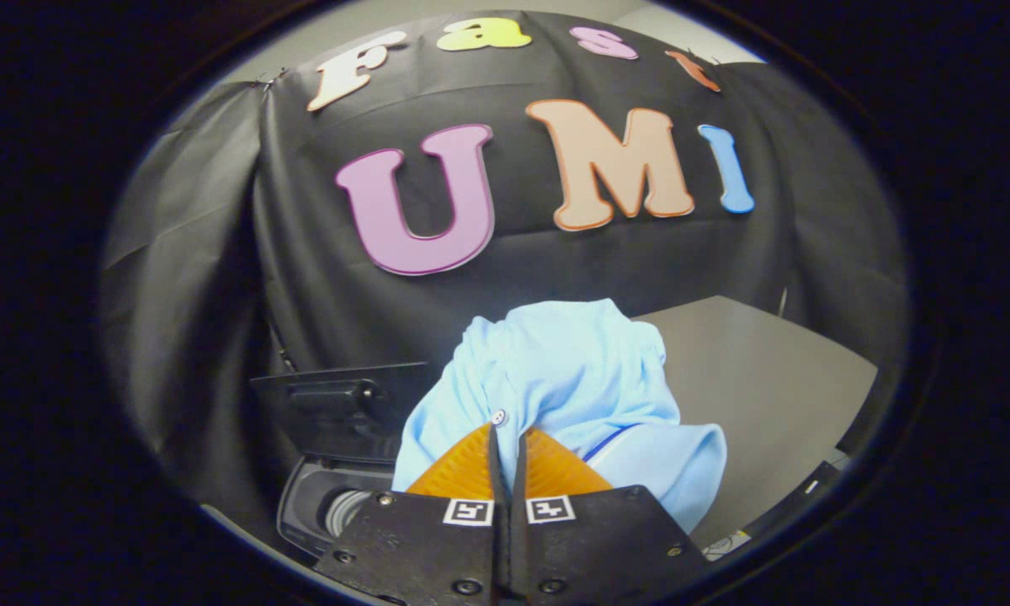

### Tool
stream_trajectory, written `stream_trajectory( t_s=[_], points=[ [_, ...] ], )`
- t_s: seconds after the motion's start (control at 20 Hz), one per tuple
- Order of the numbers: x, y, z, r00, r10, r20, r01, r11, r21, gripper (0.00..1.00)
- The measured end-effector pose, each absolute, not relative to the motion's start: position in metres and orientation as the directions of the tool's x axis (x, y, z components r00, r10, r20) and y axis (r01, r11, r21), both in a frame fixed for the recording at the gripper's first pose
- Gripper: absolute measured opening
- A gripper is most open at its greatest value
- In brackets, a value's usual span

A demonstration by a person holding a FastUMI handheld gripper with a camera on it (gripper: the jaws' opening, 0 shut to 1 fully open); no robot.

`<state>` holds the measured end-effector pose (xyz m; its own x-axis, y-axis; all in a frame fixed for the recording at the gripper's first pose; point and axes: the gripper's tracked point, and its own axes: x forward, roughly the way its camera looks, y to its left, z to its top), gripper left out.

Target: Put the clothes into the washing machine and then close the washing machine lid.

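Note:
A light blue garment (568,370) with a small white button hangs bunched from my gripper (507,433), whose two fingers are pressed together on a fold of the cloth. The garment drapes ahead of the fingers and down to their right. Below and to the left of the fingers sits the washing machine (307,505), its round drum opening (345,509) partly showing under the cloth. Its dark lid (337,408) stands raised behind the opening. The garment is held in the air, just right of and above the opening.
A grey tabletop (757,396) stretches out to the right beyond the garment. Black cloth walls close the booth at the back and on the left. A dark edge with a pale label lies low on the right (795,505).

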<state>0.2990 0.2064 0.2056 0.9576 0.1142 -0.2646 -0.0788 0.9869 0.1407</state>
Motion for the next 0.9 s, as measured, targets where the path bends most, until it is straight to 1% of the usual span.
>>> stream_trajectory(
  t_s=[0.25, 0.5, 0.65, 0.75, 0.8, 0.9],
  points=[
    [0.299, 0.290, 0.204, 0.929, 0.268, -0.256, -0.228, 0.958, 0.176, 0.00],
    [0.310, 0.348, 0.189, 0.900, 0.345, -0.266, -0.312, 0.936, 0.161, 0.00],
    [0.317, 0.372, 0.169, 0.872, 0.383, -0.306, -0.341, 0.922, 0.183, 0.00],
    [0.318, 0.384, 0.141, 0.834, 0.397, -0.383, -0.351, 0.918, 0.186, 0.00],
    [0.318, 0.387, 0.126, 0.816, 0.396, -0.422, -0.345, 0.918, 0.194, 0.01],
    [0.323, 0.390, 0.117, 0.817, 0.391, -0.424, -0.340, 0.920, 0.195, 0.13]
  ],
)
